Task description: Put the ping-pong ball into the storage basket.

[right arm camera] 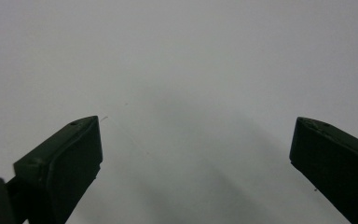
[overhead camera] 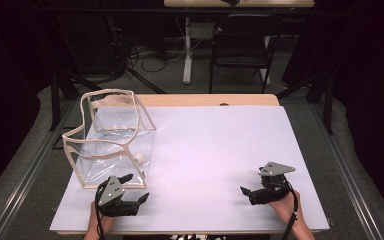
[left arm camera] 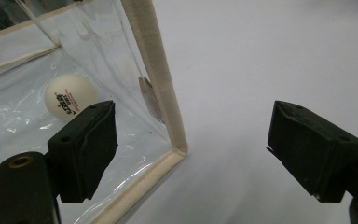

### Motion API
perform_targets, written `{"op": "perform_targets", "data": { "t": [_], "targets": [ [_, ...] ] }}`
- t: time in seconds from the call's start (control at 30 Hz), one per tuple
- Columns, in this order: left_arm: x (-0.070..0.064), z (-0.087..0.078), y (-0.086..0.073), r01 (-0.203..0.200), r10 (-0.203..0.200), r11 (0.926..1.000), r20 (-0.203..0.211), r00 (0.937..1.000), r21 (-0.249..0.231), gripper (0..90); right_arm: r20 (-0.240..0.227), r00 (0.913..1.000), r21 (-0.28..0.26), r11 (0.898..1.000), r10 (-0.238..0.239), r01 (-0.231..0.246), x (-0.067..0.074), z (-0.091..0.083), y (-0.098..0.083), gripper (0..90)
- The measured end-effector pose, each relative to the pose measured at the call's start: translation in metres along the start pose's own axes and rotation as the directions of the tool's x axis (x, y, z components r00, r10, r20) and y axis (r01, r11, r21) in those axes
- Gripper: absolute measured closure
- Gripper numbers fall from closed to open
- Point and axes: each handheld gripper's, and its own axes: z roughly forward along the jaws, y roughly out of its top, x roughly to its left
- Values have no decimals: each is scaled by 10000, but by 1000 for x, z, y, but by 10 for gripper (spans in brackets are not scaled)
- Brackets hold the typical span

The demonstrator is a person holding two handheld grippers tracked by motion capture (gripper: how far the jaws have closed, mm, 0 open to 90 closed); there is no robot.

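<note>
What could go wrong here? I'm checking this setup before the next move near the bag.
1. The clear plastic bag stands slumped, and the open left gripper sits close to its cream-trimmed corner; a nudge might tip it.
2. The ping-pong ball inside lies loose, so it may roll out.

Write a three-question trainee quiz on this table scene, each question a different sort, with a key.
1. True or false: the white table-tennis ball lies inside the clear plastic bag with cream fabric edging.
2. Which tongs are nearer that bag? A) left tongs B) right tongs
3. Fill in: the bag stands on the ____ sheet covering the table.

Key:
1. True; the left gripper view shows the ball behind the clear wall.
2. A; both tongs are open and hold nothing, with the left tongs beside the bag's near corner.
3. White.
</note>
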Motion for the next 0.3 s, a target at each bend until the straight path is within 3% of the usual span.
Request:
{"op": "perform_targets", "data": {
  "t": [0.3],
  "targets": [
    [1,1,0,12,-12,10000,26,10000,71,162,59,9999,-174,9998,113,-112,1,-4,-5,0]
  ]
}}
